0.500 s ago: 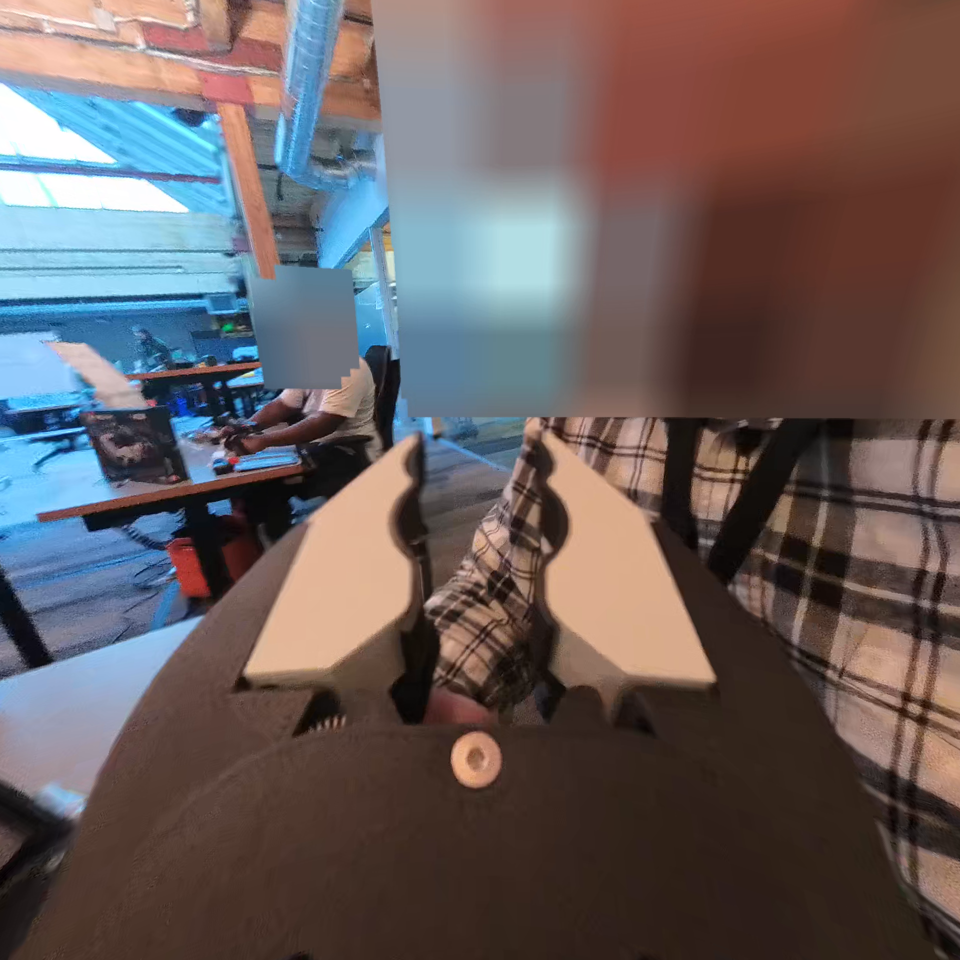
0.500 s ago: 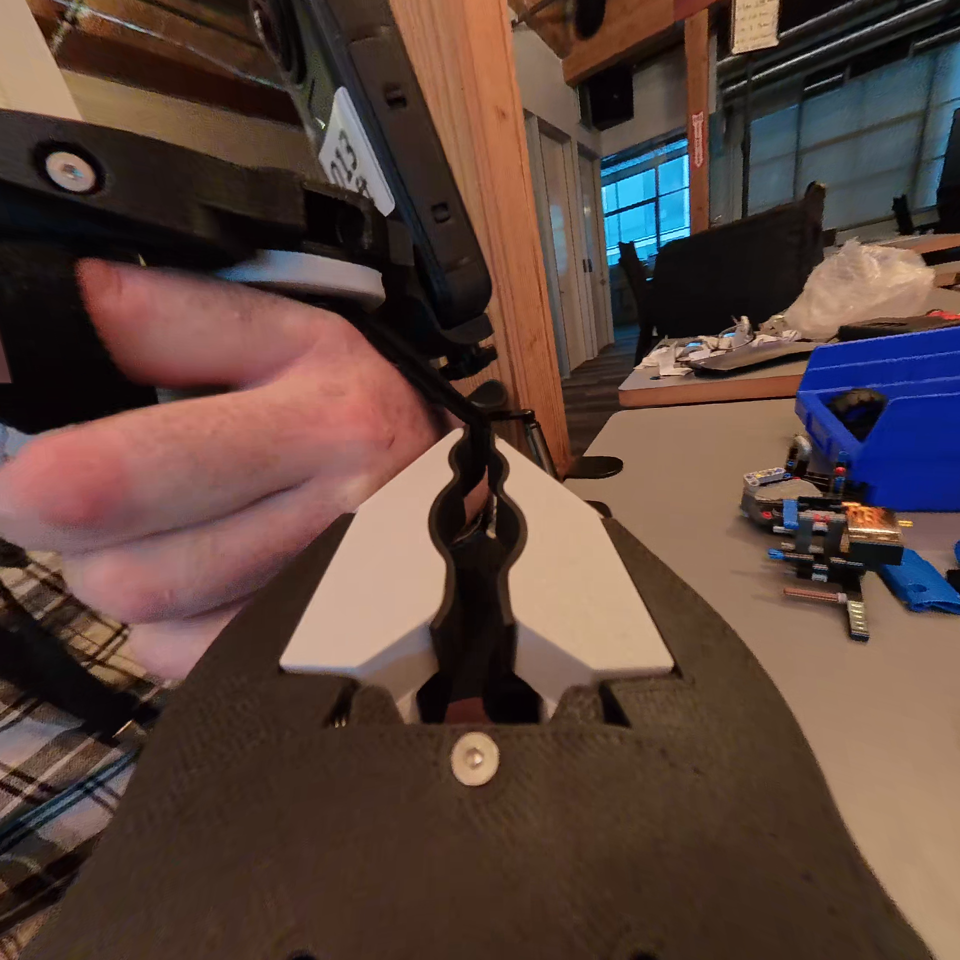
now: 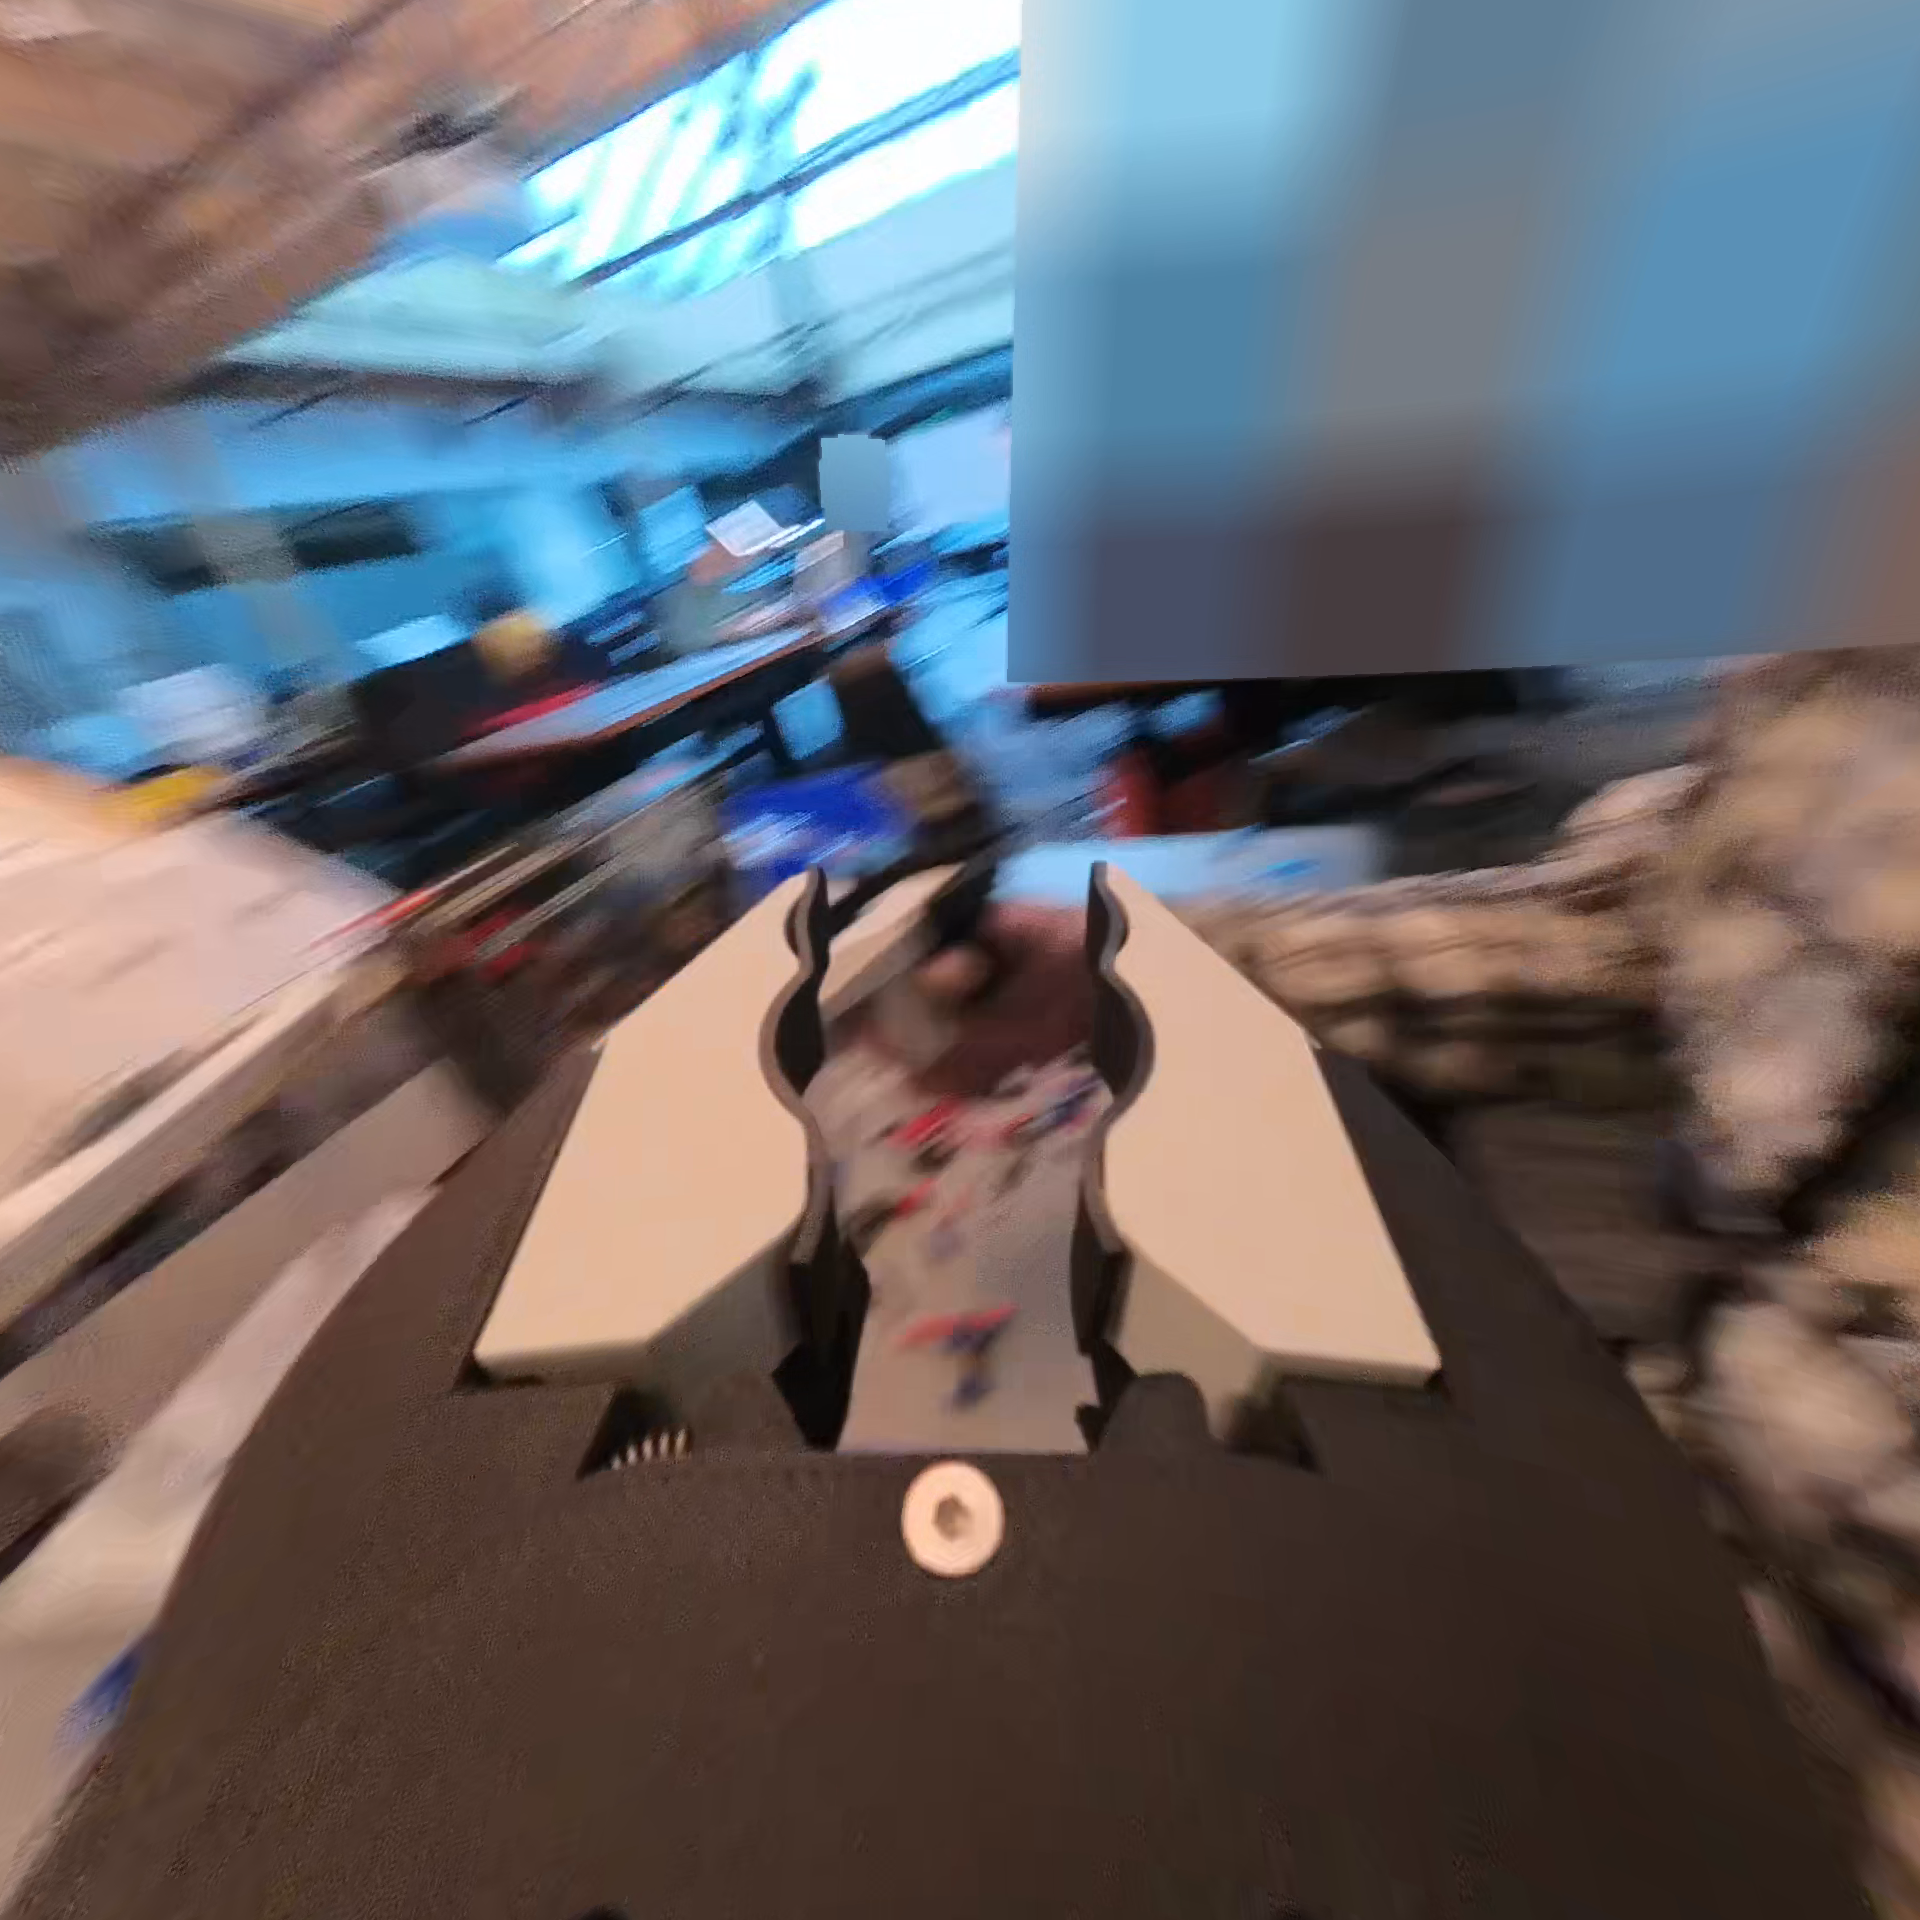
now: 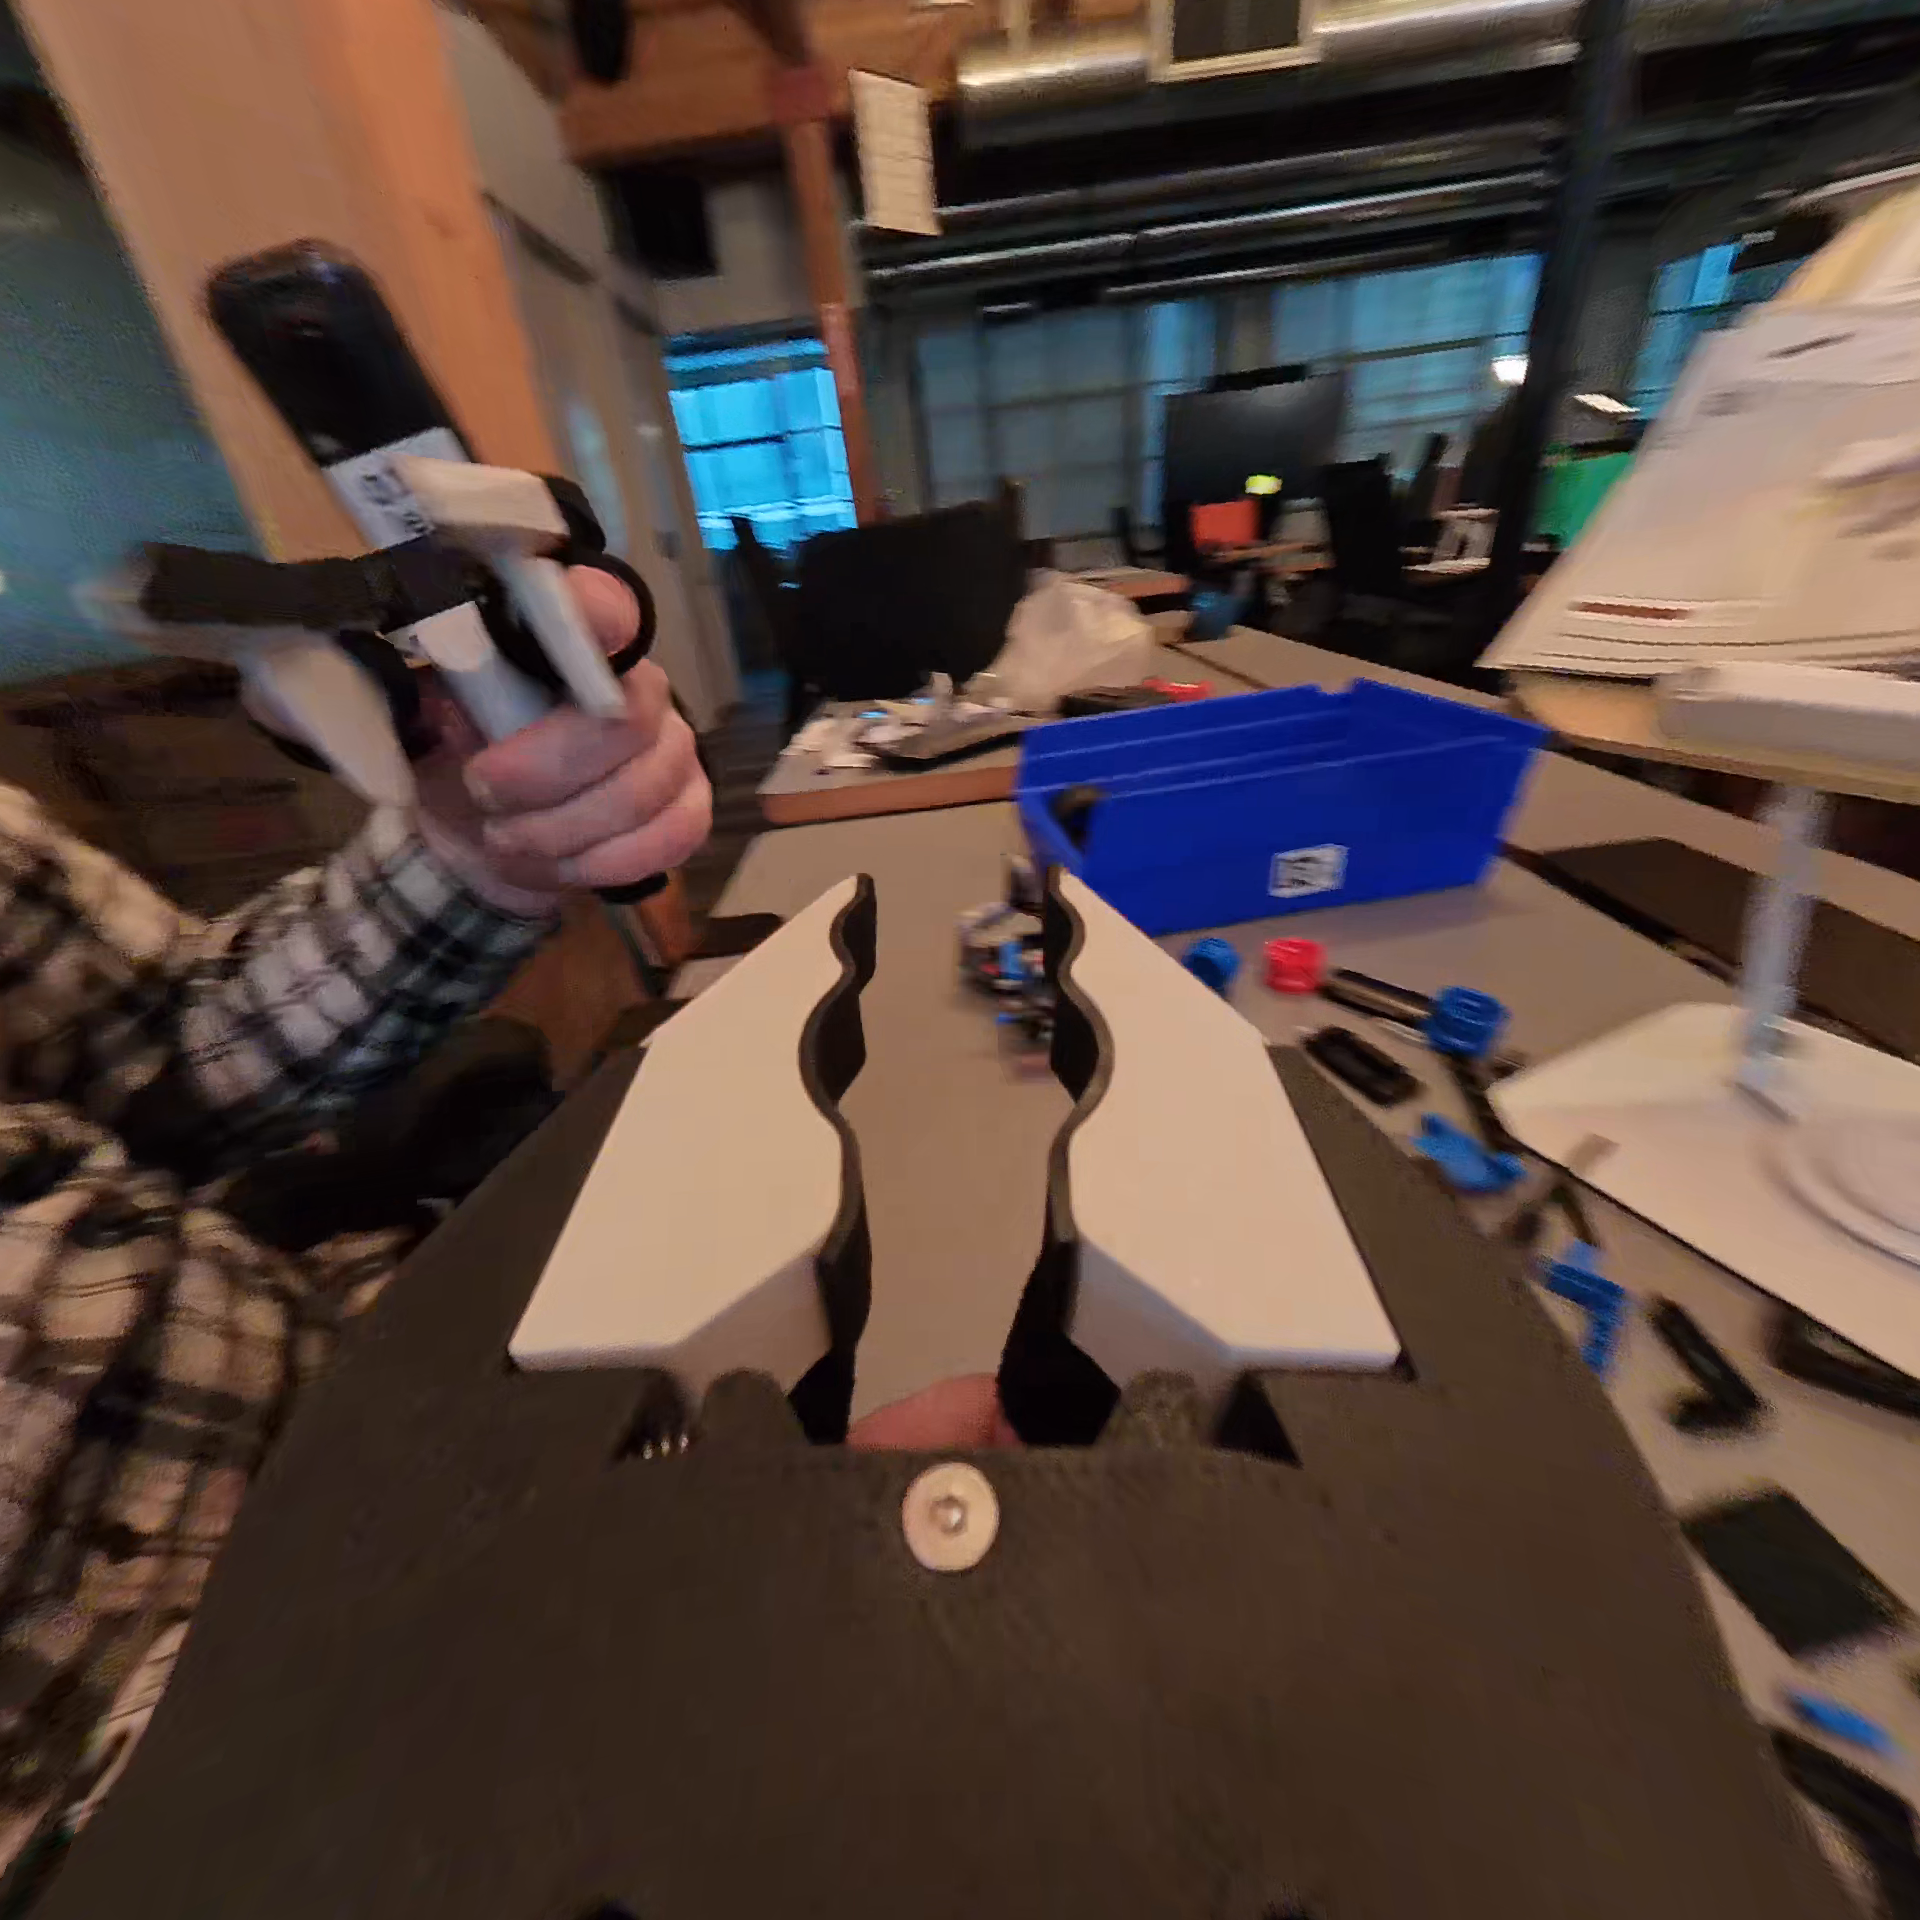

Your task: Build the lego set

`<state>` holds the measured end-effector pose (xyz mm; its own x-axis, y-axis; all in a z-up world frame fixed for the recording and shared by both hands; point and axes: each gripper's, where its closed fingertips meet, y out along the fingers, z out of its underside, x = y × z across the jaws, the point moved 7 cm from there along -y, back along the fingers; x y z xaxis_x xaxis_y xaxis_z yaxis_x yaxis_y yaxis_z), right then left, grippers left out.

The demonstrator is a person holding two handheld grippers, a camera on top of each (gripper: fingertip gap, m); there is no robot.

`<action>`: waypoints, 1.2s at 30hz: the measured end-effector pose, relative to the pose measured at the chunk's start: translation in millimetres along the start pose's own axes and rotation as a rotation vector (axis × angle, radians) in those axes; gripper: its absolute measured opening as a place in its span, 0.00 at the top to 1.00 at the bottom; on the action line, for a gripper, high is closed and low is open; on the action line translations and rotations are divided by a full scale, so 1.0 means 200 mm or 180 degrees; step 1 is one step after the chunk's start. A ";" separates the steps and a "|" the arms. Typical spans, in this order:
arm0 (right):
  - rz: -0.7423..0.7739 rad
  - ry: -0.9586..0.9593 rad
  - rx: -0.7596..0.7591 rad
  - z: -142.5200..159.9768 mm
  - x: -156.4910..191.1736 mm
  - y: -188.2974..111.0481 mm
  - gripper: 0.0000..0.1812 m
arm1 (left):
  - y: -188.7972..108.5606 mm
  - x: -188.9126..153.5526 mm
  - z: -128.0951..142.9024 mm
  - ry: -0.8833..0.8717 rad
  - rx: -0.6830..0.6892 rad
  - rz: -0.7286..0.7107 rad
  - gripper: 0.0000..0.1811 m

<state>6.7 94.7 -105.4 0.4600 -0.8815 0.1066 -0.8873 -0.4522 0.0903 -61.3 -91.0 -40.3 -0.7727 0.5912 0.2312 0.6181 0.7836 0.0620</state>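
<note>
My right gripper point(image 4: 958, 883) is open and empty, held above the grey table point(image 4: 935, 1143). Just beyond its fingertips stands a small, partly built dark lego model point(image 4: 995, 956). Loose blue, red and black parts lie to the right: a blue ring point(image 4: 1210, 961), a red ring point(image 4: 1291, 964) and a blue gear point(image 4: 1465, 1018). My left gripper point(image 3: 956, 894) is open and empty; its view is heavily blurred, with scattered lego parts point(image 3: 956, 1153) showing between the fingers. In the right wrist view a hand holds the left gripper point(image 4: 488, 634) up at the left, off the table.
A blue bin point(image 4: 1268, 810) stands behind the model. At the right a white stand point(image 4: 1766, 1039) on a white sheet point(image 4: 1621, 1153) holds a tilted instruction page point(image 4: 1766, 499). A plaid sleeve point(image 4: 312, 987) is at the left. A wooden post point(image 4: 343, 208) rises behind. Measured from the fingertips, the blue gear point(image 4: 1465, 1018) is 30 centimetres or so from the right gripper and 40 centimetres from the left.
My right gripper has opened from nearly shut. My left gripper has swung fast from facing the plaid shirt toward the table and opened wider. The left hand has moved away up and left.
</note>
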 end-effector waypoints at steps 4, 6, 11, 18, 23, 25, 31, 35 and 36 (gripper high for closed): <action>0.0828 -0.0325 0.0299 0.03 -0.12 -0.05 0.84 | -0.09 0.29 0.29 0.0229 0.1145 -0.1330 0.71; 0.1288 -0.0563 0.0589 0.07 -0.19 -0.06 0.80 | -0.06 0.40 0.43 0.0259 0.1582 -0.1617 0.63; 0.1896 -0.0960 0.1159 0.19 -0.28 -0.05 0.67 | 0.07 0.67 0.71 0.0298 0.2153 -0.2230 0.49; 0.2081 -0.1028 0.1390 0.26 -0.34 -0.05 0.66 | 0.11 0.72 0.87 0.0215 0.2262 -0.2203 0.58; 0.2121 -0.1037 0.1426 0.27 -0.36 -0.06 0.65 | 0.11 0.73 0.86 0.0135 0.2129 -0.2222 0.60; 0.2149 -0.1050 0.1387 0.25 -0.36 -0.08 0.66 | 0.12 0.72 0.86 0.0196 0.2134 -0.2225 0.60; 0.2217 -0.1010 0.1405 0.26 -0.40 -0.11 0.67 | 0.10 0.75 0.91 0.0271 0.2356 -0.2390 0.62; 0.2211 -0.1042 0.1459 0.27 -0.40 -0.11 0.67 | 0.08 0.76 0.93 0.0180 0.2392 -0.2436 0.62; 0.2208 -0.1050 0.1464 0.27 -0.39 -0.11 0.67 | 0.08 0.77 0.93 0.0178 0.2385 -0.2438 0.62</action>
<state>-11.4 167.0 -169.1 -0.1542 -0.9392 -0.3069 -0.9200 0.2498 -0.3020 -196.1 48.1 -184.4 -0.8975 -0.1021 0.4290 -0.2892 0.8707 -0.3977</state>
